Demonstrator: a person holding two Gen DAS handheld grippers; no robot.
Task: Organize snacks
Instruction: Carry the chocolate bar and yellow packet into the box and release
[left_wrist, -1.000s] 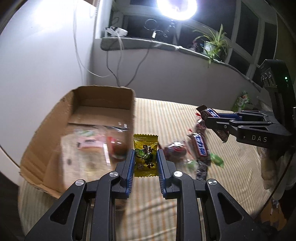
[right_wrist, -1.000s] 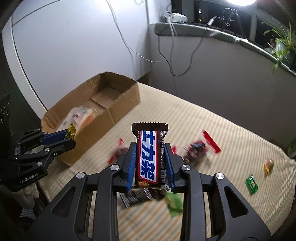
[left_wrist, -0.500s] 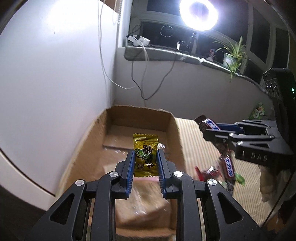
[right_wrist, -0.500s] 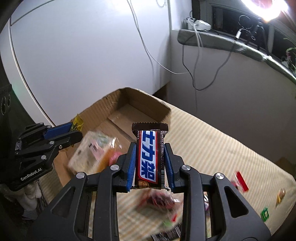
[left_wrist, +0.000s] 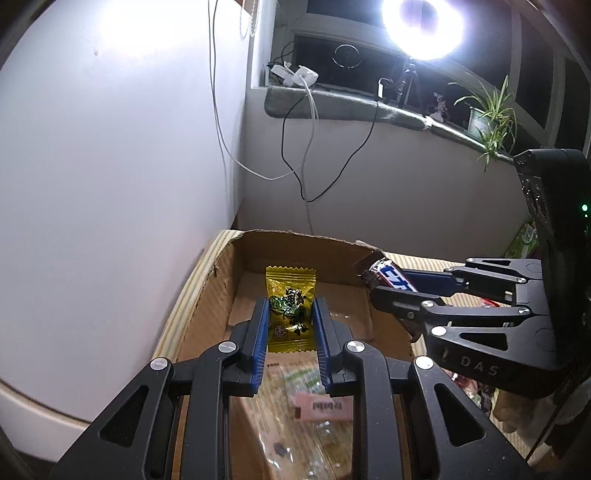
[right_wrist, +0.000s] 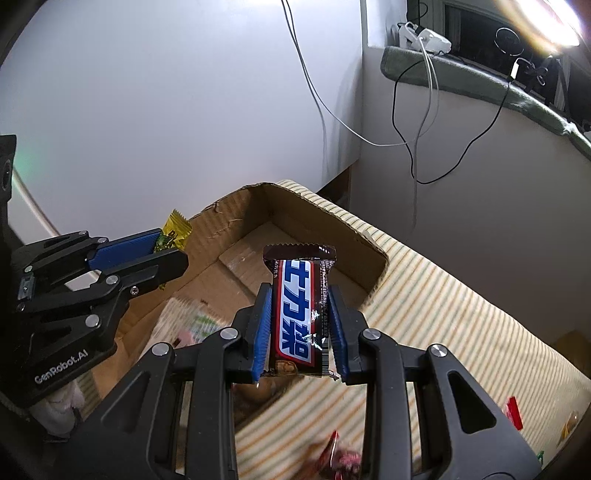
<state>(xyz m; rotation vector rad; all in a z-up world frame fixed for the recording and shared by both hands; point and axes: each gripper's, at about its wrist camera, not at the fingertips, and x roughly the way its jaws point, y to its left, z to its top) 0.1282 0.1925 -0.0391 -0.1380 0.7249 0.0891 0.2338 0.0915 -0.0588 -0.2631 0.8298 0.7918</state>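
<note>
Grippers both loaded above the cardboard box (left_wrist: 306, 258): left gripper (left_wrist: 290, 314) pinches a yellow sachet (left_wrist: 290, 295), right gripper (right_wrist: 299, 325) a chocolate bar (right_wrist: 299, 310); light, crinkly, probably slippery wrappers, gripped mid-body.

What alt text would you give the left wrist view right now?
The left hand-held gripper holds a yellow candy packet over an open cardboard box. At right, the right hand-held gripper carries a chocolate bar toward the box.

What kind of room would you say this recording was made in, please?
Probably a room in someone's home, at night: a potted plant and charger cables along a dark window sill, with a cardboard box of snacks on a striped cloth, perhaps a bed.
</note>
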